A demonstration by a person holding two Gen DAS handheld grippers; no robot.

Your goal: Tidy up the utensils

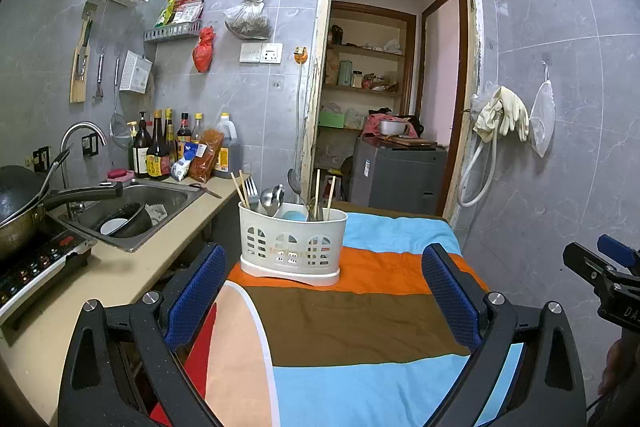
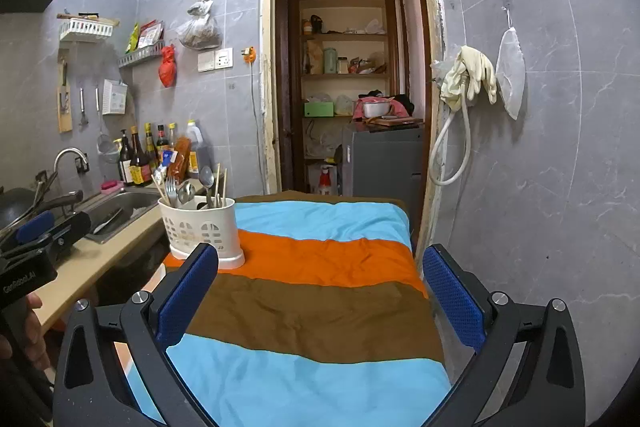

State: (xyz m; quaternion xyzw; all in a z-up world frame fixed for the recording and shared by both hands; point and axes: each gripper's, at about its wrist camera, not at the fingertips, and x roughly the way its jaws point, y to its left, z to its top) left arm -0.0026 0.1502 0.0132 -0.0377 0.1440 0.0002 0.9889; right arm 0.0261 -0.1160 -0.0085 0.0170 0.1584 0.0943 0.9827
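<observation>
Here the left gripper (image 1: pixel 322 291) has its jaws wide open with nothing between them, and the right gripper (image 2: pixel 320 293) has its jaws wide open and empty too. Both hang over a striped cloth (image 1: pixel 360 315) of blue, orange and brown that covers the counter. Straight ahead of the left jaws, on the orange stripe, stands a white utensil holder (image 1: pixel 292 243). It sits ahead and to the left of the right jaws, partly behind the left blue pad (image 2: pixel 188 291). Inside the holder, a fork (image 1: pixel 251 189), spoons (image 1: pixel 273 198) and chopsticks (image 1: pixel 318 193) stand up, handles down. Farther left of the jaws is a steel sink (image 1: pixel 132 211) with dishes in it, and a dark pan (image 1: pixel 24 203) sits beside that. Behind the sink, sauce bottles (image 1: pixel 160 147) stand against the grey wall. Far ahead is an open doorway (image 1: pixel 392 75) with shelves.
</observation>
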